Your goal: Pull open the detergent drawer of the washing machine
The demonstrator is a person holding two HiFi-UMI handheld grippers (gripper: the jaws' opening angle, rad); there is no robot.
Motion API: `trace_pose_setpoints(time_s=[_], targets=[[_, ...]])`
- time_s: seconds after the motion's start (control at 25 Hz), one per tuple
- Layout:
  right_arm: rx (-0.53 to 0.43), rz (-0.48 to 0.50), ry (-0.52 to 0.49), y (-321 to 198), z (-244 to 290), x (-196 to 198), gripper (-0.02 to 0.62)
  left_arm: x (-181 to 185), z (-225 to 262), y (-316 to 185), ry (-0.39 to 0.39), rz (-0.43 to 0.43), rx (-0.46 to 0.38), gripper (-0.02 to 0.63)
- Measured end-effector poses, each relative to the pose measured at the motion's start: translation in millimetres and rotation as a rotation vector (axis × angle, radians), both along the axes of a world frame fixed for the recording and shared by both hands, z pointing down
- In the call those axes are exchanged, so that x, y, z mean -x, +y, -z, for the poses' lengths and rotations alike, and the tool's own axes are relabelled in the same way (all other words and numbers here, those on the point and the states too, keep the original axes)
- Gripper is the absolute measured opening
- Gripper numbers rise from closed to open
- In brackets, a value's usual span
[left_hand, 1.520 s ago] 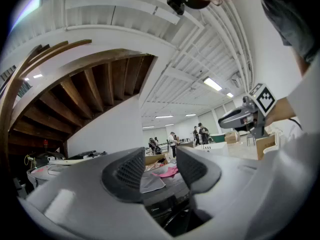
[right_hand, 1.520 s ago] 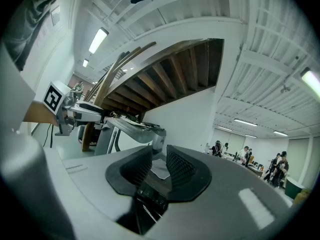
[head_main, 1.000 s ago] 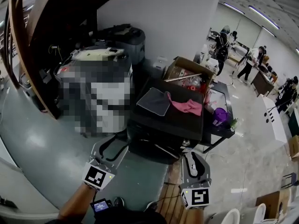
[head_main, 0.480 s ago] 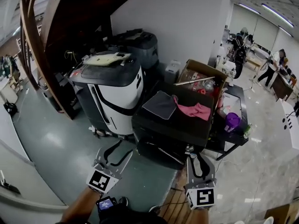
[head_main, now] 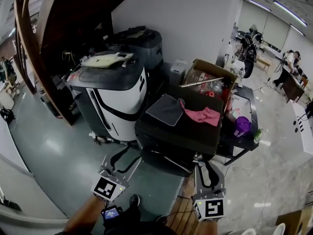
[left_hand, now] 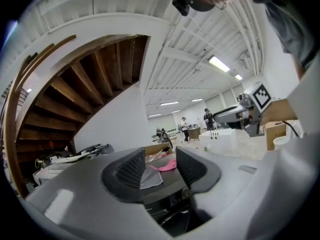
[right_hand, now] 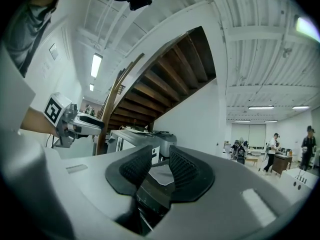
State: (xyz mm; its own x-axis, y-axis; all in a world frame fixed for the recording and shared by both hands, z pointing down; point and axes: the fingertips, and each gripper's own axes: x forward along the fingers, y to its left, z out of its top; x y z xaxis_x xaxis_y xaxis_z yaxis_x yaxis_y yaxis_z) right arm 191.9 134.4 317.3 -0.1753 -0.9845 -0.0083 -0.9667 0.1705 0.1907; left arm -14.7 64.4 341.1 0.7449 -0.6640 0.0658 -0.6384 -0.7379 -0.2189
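The dark, low washing machine stands in the middle of the head view, with a grey cloth and a pink cloth on its top. I cannot make out its detergent drawer. My left gripper is held level just short of the machine's near left corner. My right gripper is level at its near right corner. Neither touches the machine. In the left gripper view the left gripper has its pads close together with nothing between them. The right gripper looks the same in its own view.
A white and black machine stands to the left, with a grey bin-like unit behind it. An open cardboard box and a cart holding a purple cup are on the right. A wooden staircase rises at left. People stand far right.
Both grippers have moved slightly toward the dark machine and stayed shut. The head view has swung so the machines sit a little further right and closer.
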Motion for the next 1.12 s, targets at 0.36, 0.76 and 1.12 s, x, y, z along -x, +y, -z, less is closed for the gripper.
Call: trace_pose_setpoints(time_s=[0.36, 0.76, 1.12], targets=[[0.023, -0.115, 0.033, -36.1, 6.2, 18.1, 0.092, -4.1, -5.6, -70.1, 0.062, -0.137, 0.034, 0.209], [0.014, -0.210, 0.063, -76.1, 13.5, 42.8, 0.092, 14.4, -13.6, -135.7, 0.087, -0.237, -0.020, 0.209], [0.033, -0.234, 0.080, -99.4, 14.6, 63.1, 0.092, 26.6, -23.8, -162.0, 0.123, -0.269, 0.015, 0.209]])
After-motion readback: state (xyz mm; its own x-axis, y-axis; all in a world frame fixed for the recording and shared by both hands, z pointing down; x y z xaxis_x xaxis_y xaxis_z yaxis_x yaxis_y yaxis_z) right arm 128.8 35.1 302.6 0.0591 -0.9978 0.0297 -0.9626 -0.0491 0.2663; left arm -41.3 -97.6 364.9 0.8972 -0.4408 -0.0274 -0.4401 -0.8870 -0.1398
